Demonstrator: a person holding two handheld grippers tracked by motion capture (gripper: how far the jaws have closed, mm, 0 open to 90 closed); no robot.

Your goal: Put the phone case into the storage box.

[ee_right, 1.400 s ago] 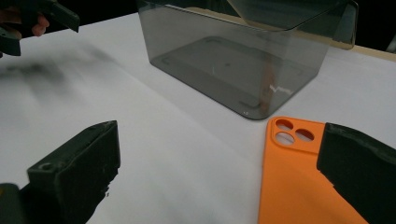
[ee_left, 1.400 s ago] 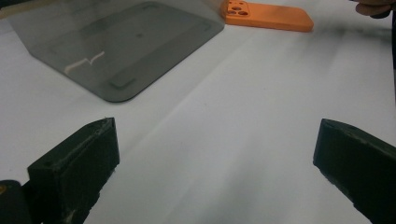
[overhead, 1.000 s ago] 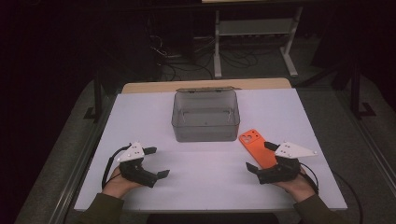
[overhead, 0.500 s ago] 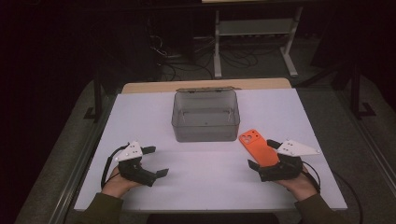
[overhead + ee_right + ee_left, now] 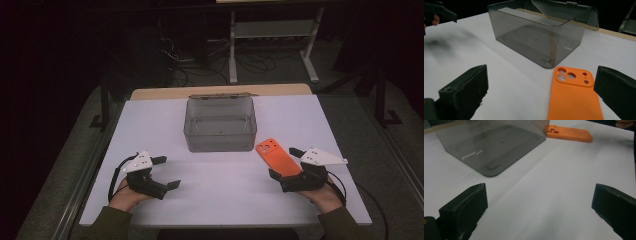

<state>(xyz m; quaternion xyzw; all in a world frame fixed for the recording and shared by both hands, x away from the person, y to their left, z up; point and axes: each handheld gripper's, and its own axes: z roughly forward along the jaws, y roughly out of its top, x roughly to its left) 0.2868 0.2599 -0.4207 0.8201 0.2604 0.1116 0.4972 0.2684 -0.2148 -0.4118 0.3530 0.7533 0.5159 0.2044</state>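
One orange phone case [image 5: 277,158] lies flat, camera cutouts up, on the white table [image 5: 220,200], just beside the front right corner of one smoky clear box [image 5: 220,125], whose lid stands open at the back. Your right gripper [image 5: 283,163] has its jaws spread, one on either side of the case's near end; contact can't be judged. Your left gripper [image 5: 169,172], also spread wide, holds nothing, well apart to the left. Count: one case, one box, two grippers.
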